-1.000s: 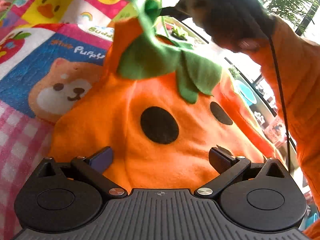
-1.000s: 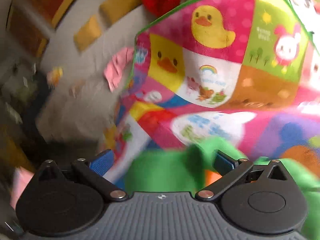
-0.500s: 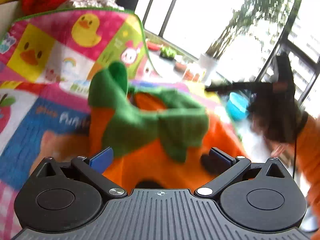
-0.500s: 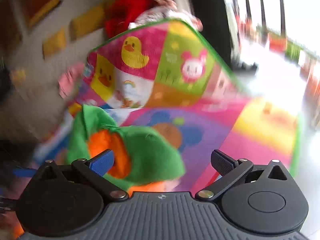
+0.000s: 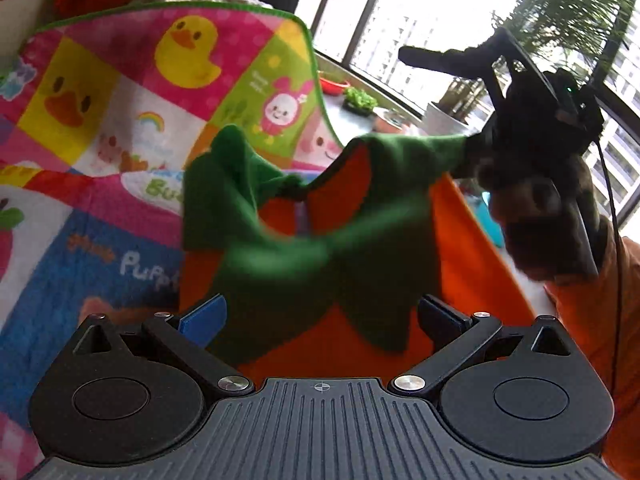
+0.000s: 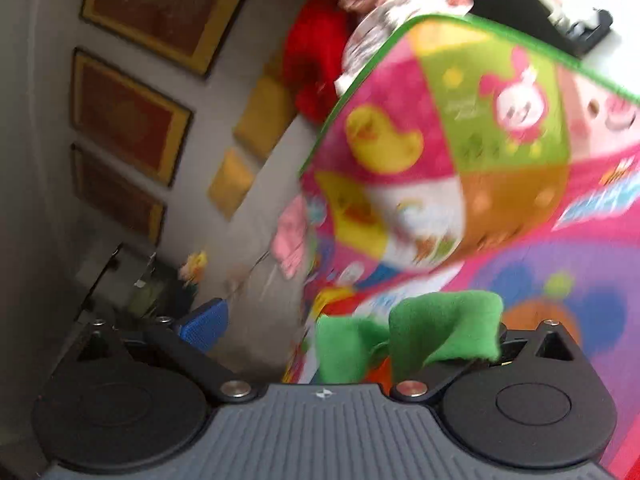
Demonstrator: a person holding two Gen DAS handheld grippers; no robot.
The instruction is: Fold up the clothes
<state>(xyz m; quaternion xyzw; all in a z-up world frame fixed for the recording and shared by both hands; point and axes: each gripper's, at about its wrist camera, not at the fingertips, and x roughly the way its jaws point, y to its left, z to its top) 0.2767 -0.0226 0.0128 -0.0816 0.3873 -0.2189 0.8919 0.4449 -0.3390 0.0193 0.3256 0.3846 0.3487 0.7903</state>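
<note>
Cartoon patchwork blanket (image 5: 120, 128) with green trim covers the surface, its far corner near the window, and my orange pumpkin costume (image 5: 352, 344) with green leaf collar (image 5: 304, 248) is lifted above the blanket's middle, one collar tip stretched toward the window side. My left tongs (image 5: 320, 316) sit spread wide with the costume hanging just past the blue pad (image 5: 202, 318), not pinched. My right tongs (image 6: 352, 332) have the left finger out wide, green collar fabric (image 6: 444, 328) draped over the right finger; gripping or not, cannot tell.
</note>
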